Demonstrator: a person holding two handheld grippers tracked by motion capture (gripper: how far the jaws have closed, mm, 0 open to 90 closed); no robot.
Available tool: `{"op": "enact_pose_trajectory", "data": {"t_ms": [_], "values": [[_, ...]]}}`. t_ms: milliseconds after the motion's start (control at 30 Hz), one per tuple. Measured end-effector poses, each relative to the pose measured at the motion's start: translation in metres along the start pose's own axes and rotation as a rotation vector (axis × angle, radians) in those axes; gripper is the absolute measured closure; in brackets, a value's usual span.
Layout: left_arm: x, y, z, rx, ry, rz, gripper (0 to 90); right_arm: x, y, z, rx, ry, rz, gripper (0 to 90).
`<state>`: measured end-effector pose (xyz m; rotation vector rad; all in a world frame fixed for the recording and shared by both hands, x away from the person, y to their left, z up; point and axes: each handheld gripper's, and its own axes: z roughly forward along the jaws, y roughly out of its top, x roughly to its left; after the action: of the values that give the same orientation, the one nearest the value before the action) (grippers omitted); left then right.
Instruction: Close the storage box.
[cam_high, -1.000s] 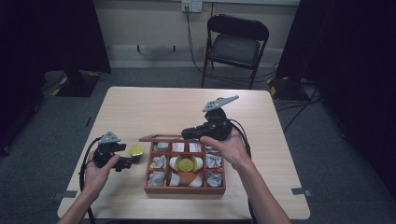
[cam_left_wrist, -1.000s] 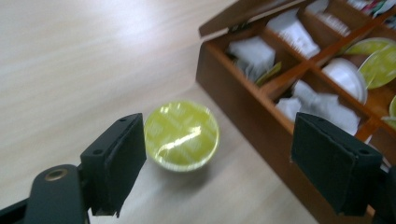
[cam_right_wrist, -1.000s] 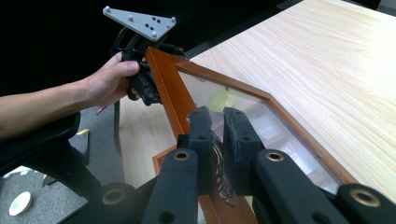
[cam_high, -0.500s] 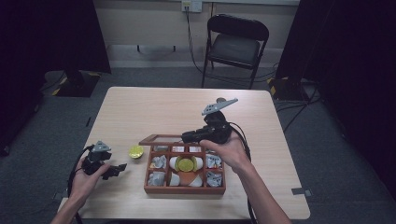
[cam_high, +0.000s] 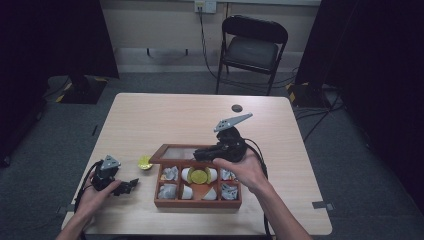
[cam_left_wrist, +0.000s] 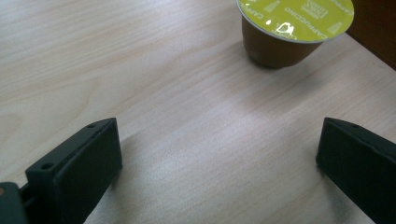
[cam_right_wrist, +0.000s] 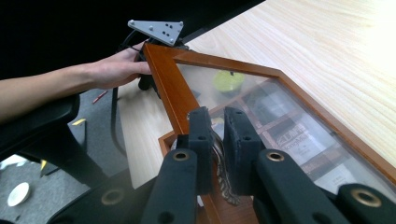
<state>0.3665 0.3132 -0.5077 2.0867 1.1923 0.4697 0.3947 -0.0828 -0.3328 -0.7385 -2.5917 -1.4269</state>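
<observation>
A wooden compartment box (cam_high: 197, 202) sits at the table's near middle. It holds several silver-wrapped pieces and a yellow-lidded capsule (cam_high: 199, 176). Its glass-paned lid (cam_high: 172, 148) is raised, and my right gripper (cam_high: 197, 155) is shut on the metal clasp (cam_right_wrist: 219, 161) at the lid's frame (cam_right_wrist: 168, 88). A second yellow capsule (cam_high: 145, 161) stands on the table just left of the box. My left gripper (cam_high: 131, 185) rests low near the front left. Its jaws have just been opening and stand wide with nothing between them. That capsule (cam_left_wrist: 294, 28) stands beyond my left gripper (cam_left_wrist: 219, 135).
A black folding chair (cam_high: 252, 47) stands behind the table. A small dark disc (cam_high: 236, 107) lies near the far edge. The table's front edge is close to the left hand. Bare wood lies left of and behind the box.
The left hand has drawn back from the capsule toward the front left and sunk to the table. Its jaws have opened wide. The capsule stays beside the box. The right hand holds still.
</observation>
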Motion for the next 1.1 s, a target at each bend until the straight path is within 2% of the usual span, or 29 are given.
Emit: {"op": "enact_pose_trajectory", "data": {"t_ms": [100, 367, 567, 667, 833, 1100], "values": [[0.000, 0.000, 0.000, 0.000, 0.001, 0.000, 0.0, 0.002, -0.004, 0.001, 0.002, -0.005, -0.004, 81.7], [0.000, 0.002, 0.002, -0.002, 0.001, -0.006, 0.0, 0.010, -0.021, 0.008, 0.026, 0.004, -0.058, 81.8], [-0.001, 0.002, 0.002, 0.001, 0.003, -0.004, 0.0, 0.019, -0.034, 0.015, 0.050, -0.022, -0.092, 81.7], [-0.001, 0.002, 0.002, 0.000, 0.004, -0.006, 0.0, 0.021, -0.041, 0.017, 0.035, -0.032, -0.106, 81.6], [-0.002, 0.000, 0.000, -0.001, -0.001, 0.000, 0.0, 0.026, -0.054, 0.024, 0.058, -0.044, -0.123, 81.6], [-0.002, -0.001, 0.000, -0.002, -0.003, -0.002, 0.0, 0.025, -0.069, 0.032, 0.070, -0.032, -0.125, 81.6]]}}
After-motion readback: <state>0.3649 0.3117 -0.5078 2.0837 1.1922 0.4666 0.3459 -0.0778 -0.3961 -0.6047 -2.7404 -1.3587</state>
